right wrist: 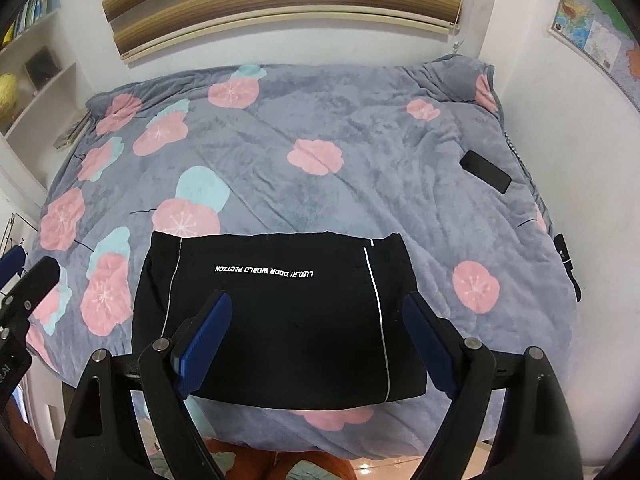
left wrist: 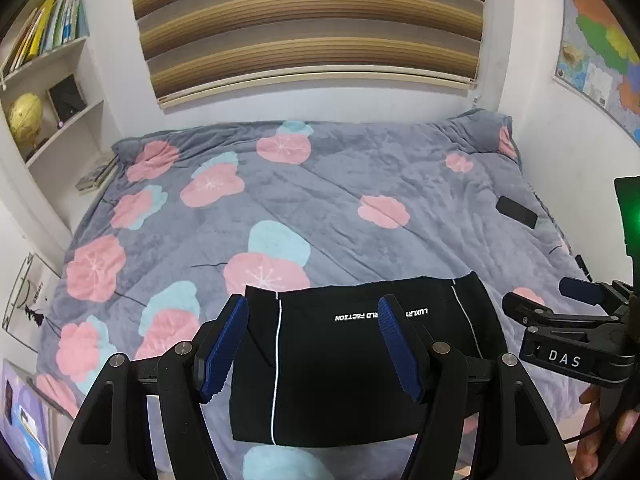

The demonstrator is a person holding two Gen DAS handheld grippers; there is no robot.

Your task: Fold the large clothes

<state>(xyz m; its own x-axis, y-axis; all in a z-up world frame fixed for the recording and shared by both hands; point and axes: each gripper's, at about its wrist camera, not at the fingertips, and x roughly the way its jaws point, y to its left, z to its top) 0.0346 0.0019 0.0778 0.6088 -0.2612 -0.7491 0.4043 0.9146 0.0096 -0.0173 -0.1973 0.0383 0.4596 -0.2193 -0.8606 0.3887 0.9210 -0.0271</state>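
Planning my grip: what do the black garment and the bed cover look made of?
Black garment: smooth, matte knit, probably synthetic sportswear; it lies flat with thin white piping and printed lettering. Bed cover: plush fleece-like fabric, judging by its soft sheen and brushed, crushed nap.

Black garment [right wrist: 280,320], folded into a flat, compact rectangle. Two thin white piping lines run front to back; white lettering reads upside down. Lies on the grey floral bedspread [right wrist: 360,128], at its near edge, far from the bedspread's window end.
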